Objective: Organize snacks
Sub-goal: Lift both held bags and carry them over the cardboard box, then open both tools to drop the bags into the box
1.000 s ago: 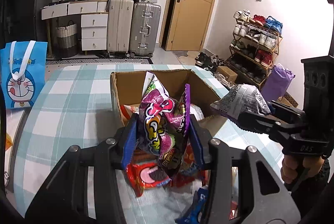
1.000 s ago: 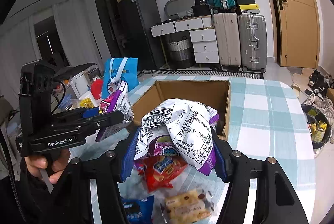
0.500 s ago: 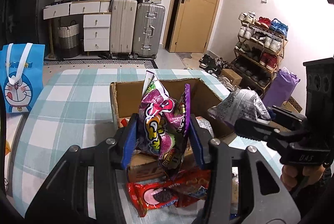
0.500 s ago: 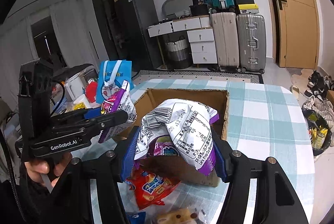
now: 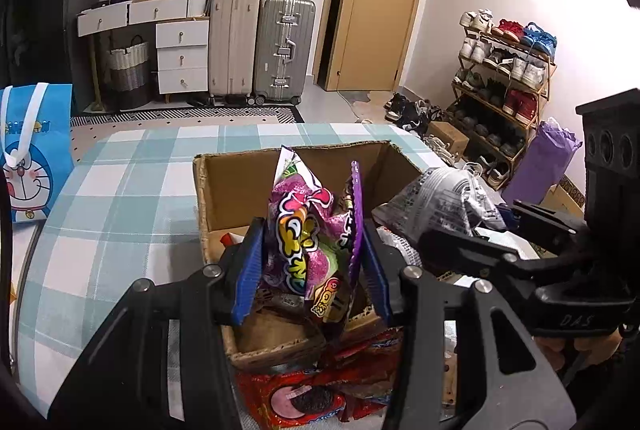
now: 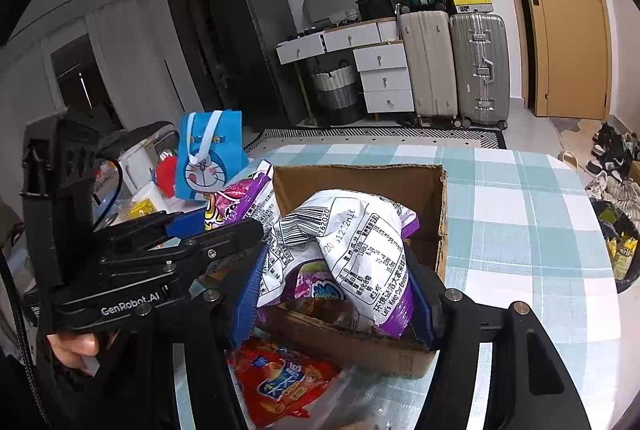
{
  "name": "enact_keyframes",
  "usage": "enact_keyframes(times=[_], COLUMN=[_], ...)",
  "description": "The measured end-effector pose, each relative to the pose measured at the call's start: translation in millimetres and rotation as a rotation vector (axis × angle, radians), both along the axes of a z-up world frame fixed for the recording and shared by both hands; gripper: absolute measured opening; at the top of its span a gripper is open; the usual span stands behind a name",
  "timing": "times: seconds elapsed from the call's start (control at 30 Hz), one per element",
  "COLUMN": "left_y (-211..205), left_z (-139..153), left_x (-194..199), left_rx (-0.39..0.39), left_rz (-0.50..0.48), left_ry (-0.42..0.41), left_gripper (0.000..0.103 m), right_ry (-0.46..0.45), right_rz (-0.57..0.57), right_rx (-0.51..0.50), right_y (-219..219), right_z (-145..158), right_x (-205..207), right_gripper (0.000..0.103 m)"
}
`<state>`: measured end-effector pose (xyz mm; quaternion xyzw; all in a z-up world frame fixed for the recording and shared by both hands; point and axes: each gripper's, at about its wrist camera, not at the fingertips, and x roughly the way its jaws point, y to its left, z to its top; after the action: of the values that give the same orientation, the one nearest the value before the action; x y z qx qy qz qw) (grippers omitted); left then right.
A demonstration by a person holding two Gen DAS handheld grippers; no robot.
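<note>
Both pairs of jaws are clamped on snack bags: the left gripper [image 5: 310, 262] pinches a crumpled purple candy bag [image 5: 308, 242] between its blue pads, and the right gripper [image 6: 334, 294] squeezes a puffy white-and-purple snack bag [image 6: 344, 254], its printed back facing the camera. Neither grip has altered over the last second.

What has changed is where the bags hang. A second ago both grippers sat back over the loose packets on the table, with the cardboard box [image 5: 248, 185] lying ahead of them. Now both have come forward and slightly down, side by side, so that the near wall of the box lies beneath the fingers and each bag hangs over the open box. In the right wrist view the left gripper [image 6: 224, 226] shows just beside the box's left wall, its candy bag [image 6: 240, 197] at the rim.

For the task this means the carry looks nearly done: both bags seem placed for release into the box, which already holds a few packets, though its contents are mostly hidden. A red cookie packet [image 5: 304, 400] and a red-and-blue snack packet [image 6: 284, 382] lie on the checked tablecloth [image 6: 520, 213] in front of the box, so more sorting appears to remain.
</note>
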<state>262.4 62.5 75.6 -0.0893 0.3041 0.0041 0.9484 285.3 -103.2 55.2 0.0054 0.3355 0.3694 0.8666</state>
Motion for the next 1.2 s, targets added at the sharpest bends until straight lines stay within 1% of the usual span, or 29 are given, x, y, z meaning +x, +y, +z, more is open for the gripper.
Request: enact_keyframes(times=[0.2, 0.43, 0.5, 0.53, 0.57, 0.63, 0.67, 0.7, 0.73, 0.8, 0.83, 0.87, 0.9, 0.97, 1.07, 1.2], left_y=[-2, -2, -1, -2, -2, -3, -3, -3, -2, 0, 1, 3, 4, 8, 12, 13], left_z=[-11, -22, -23, -22, -20, -15, -12, -10, -7, -3, -1, 0, 1, 1, -2, -10], left_x=[13, 24, 24, 22, 19, 12, 9, 3, -3, -15, -22, -29, -35, -50, -70, -93], left_rx=[0.010, 0.010, 0.010, 0.013, 0.013, 0.022, 0.027, 0.028, 0.027, 0.035, 0.042, 0.045, 0.044, 0.036, 0.016, 0.024], left_rz=[-0.002, 0.011, 0.006, 0.000, -0.010, -0.019, -0.016, -0.011, -0.005, 0.002, 0.012, 0.021, 0.029, 0.040, 0.054, 0.062], left_ry=[0.019, 0.051, 0.047, 0.040, 0.033, 0.024, 0.021, 0.016, 0.010, 0.002, 0.002, 0.003, 0.003, 0.004, 0.018, 0.036], left_gripper=[0.043, 0.044, 0.045, 0.045, 0.048, 0.057, 0.069, 0.080, 0.083, 0.086, 0.088, 0.099, 0.102, 0.102, 0.102, 0.102], right_ry=[0.013, -0.001, -0.004, -0.003, -0.007, -0.025, -0.031, -0.036, -0.041, -0.051, -0.051, -0.043, -0.033, -0.006, 0.010, 0.025], right_rz=[0.001, -0.005, -0.013, -0.013, -0.015, -0.023, -0.030, -0.035, -0.038, -0.051, -0.058, -0.062, -0.066, -0.080, -0.101, -0.126], right_rx=[-0.012, -0.030, -0.029, -0.024, -0.017, -0.001, 0.004, 0.011, 0.015, 0.010, 0.003, -0.001, -0.002, -0.003, -0.007, -0.016], right_y=[2, 5, 5, 4, 4, 0, -3, -6, -9, -16, -20, -25, -29, -40, -54, -69], right_z=[-7, -9, -8, -7, -6, -1, 2, 5, 8, 13, 15, 17, 18, 21, 23, 19], right_x=[8, 12, 11, 11, 10, 8, 6, 4, 2, -4, -8, -11, -13, -19, -29, -44], right_gripper=[0.063, 0.064, 0.067, 0.071, 0.073, 0.077, 0.079, 0.086, 0.095, 0.102, 0.102, 0.102, 0.102, 0.102, 0.102, 0.102])
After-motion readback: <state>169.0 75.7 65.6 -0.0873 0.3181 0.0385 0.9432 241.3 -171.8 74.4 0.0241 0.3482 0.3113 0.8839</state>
